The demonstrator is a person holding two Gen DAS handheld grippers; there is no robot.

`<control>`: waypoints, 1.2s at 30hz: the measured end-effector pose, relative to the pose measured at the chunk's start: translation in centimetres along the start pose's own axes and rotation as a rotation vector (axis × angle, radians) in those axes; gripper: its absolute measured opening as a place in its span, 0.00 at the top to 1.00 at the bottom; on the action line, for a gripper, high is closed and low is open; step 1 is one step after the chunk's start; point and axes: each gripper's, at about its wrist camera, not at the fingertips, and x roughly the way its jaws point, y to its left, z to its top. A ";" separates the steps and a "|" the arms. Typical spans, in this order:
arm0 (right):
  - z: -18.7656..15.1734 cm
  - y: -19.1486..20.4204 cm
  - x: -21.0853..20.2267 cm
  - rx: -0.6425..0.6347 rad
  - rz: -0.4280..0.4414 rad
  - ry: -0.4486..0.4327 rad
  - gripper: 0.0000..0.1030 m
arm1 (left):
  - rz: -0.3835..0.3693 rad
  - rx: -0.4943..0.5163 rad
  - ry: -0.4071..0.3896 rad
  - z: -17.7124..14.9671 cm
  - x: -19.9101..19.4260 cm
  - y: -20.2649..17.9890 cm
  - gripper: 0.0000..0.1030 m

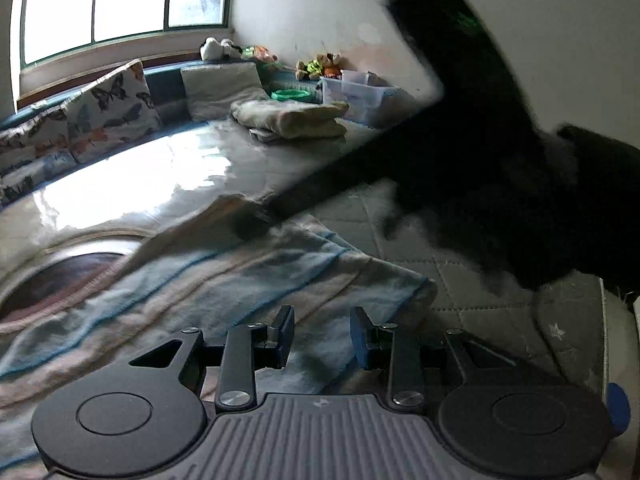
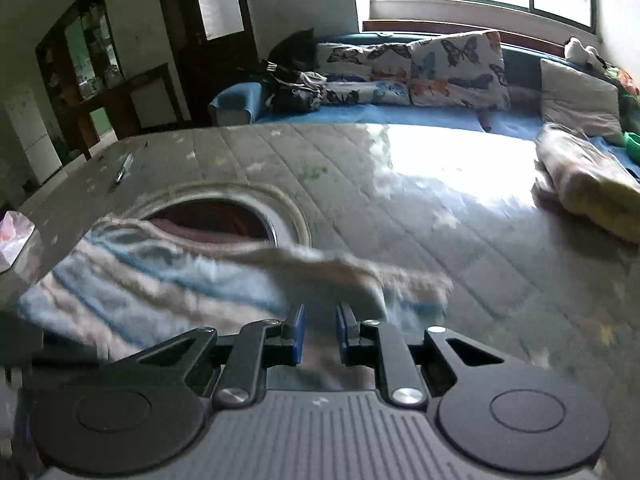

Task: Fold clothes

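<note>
Two tongs hang over one striped blue, pink and cream fleece garment, which lies rumpled on the grey quilted mattress, half across the round hole in it. I see my right tongs narrowed on a flap of it, cloth passing between the blue pads. My left tongs stand part-open above the garment's near edge, gripping nothing. From the hole, the cloth's long axis runs toward me; bare mattress beyond the hole gives folding room, short of the folded cream pile.
</note>
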 end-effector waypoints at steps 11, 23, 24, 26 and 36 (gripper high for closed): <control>1.4 -1.4 2.6 0.028 -0.049 -0.009 0.87 | -0.029 -0.046 0.002 -0.7 0.3 0.9 0.67; 0.3 1.3 0.2 -0.037 -0.027 0.003 0.86 | 0.283 -0.198 -0.063 -3.0 -8.5 6.1 0.67; -0.2 1.9 0.0 -0.054 -0.020 0.012 0.86 | 0.336 -0.229 -0.068 -3.7 -9.8 6.9 0.67; -1.2 3.2 -0.5 -0.087 -0.007 0.029 0.85 | 0.446 -0.283 -0.068 -5.1 -12.2 8.3 0.67; -2.8 5.9 -1.2 -0.104 -0.046 0.026 0.83 | 0.679 -0.556 -0.072 -11.8 -19.3 11.0 0.61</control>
